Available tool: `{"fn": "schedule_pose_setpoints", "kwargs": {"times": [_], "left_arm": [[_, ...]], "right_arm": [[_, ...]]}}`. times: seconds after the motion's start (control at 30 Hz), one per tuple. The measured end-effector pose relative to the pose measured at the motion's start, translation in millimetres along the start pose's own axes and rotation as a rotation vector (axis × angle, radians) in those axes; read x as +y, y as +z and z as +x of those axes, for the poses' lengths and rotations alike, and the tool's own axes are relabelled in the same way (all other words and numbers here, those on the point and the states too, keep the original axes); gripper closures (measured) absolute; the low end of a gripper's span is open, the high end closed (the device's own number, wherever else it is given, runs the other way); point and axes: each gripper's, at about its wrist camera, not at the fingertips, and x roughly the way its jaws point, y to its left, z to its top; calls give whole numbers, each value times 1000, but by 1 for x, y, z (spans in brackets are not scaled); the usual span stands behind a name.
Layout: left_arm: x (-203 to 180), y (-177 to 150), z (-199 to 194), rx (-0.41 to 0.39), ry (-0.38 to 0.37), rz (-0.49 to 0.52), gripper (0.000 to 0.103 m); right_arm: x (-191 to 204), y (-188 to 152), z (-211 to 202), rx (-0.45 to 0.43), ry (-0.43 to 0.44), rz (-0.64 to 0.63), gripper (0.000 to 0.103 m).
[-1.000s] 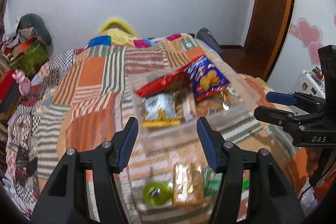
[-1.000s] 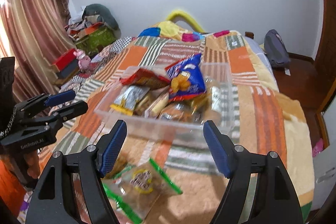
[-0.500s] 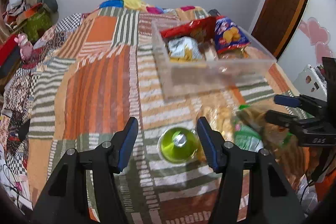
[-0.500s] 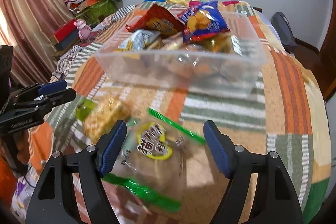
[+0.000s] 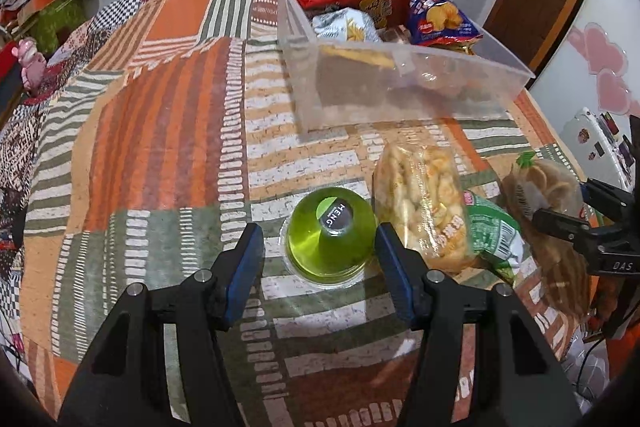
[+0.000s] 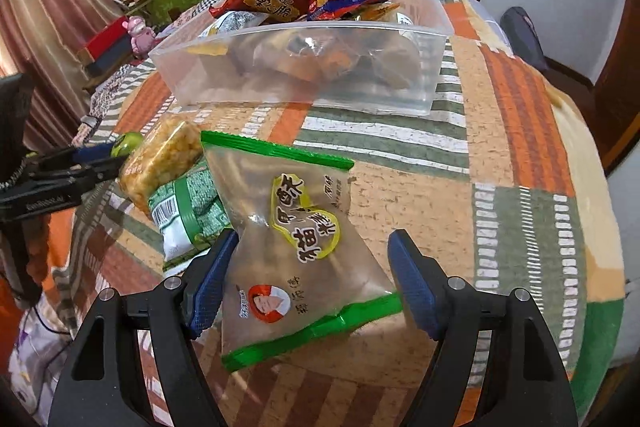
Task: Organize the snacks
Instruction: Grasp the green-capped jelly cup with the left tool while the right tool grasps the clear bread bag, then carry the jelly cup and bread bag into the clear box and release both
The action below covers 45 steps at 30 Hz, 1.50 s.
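A clear plastic bin (image 5: 400, 83) holding several snack bags stands on the patchwork quilt. In front of it an upturned green jelly cup (image 5: 332, 239) sits on the quilt between the fingers of my open left gripper (image 5: 318, 243), with a gap on both sides. A bag of puffed snacks (image 5: 420, 203) lies right beside the cup. In the right wrist view a clear bag with green edges (image 6: 296, 227) lies between the fingers of my open right gripper (image 6: 314, 247). Its left side is at the left pad and the right pad stands apart.
A green-and-white pack (image 6: 188, 211) lies under the puffed snacks (image 6: 160, 159). The left gripper (image 6: 100, 159) shows at the left edge there. The quilt (image 6: 520, 147) drops off at the right. Boxes and clothes (image 5: 48, 7) are piled beyond the bed's left side.
Both grippers have come down and tilted toward the quilt. The jelly cup now lies between the left fingers, and the green-edged bag between the right fingers. Neither gripper's opening has changed.
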Motion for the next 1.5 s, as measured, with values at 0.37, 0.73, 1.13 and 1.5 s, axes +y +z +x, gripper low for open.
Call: {"fn": "schedule_pose_setpoints", "kwargs": {"times": [0.37,0.73,1.13,1.5], "left_arm": [[-1,-1,5,-42,5,-17,57],[-3,18,-25,-112,-2,-33,57],[-18,74,-52,-228,-55,-41,57],[-44,120,-25,-233,-104,-30,57]], "right_arm": [[8,5,7,-36,26,7,50],[3,14,-13,-99,7,9,56],[-9,56,-40,-247,-23,34,56],[-22,98,-28,-298,-63,44,56]]}}
